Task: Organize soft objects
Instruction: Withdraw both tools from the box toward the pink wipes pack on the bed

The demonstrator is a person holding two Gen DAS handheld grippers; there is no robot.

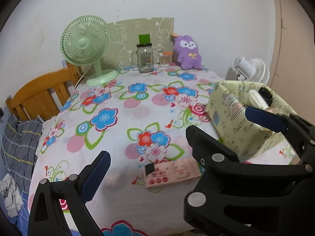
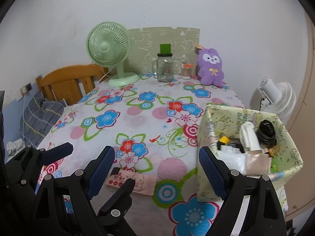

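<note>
- The step in hand looks like the approach: both grippers hang over the near edge of the counter (image 2: 137,118) with nothing picked up yet.
- The pink soft packet (image 2: 135,182) lies flat at the near edge, at about 6 o'clock in the right wrist view, just beyond the fingertips.
- The purple plush toy (image 2: 210,67) sits upright at the far edge, at about 1 o'clock, beside a small jar (image 2: 186,71) and the glass mug (image 2: 164,68).
- The fabric bin (image 2: 216,118) stands at 3 o'clock, already holding a white roll and dark bundles.
- The right gripper (image 2: 155,171) stands wide with nothing between its blue pads; it tilts down toward the packet.
- The left gripper (image 1: 143,153) is also spread wide and empty in its own view, its right finger crossing in front of the bin; it points downward.
- My judgement: the next move calls for lowering one gripper onto the packet, closing gently on its thin edge, then carrying it toward the bin at 3 o'clock.
- The green fan (image 2: 110,49) at 11 o'clock stays clear of that path.
</note>
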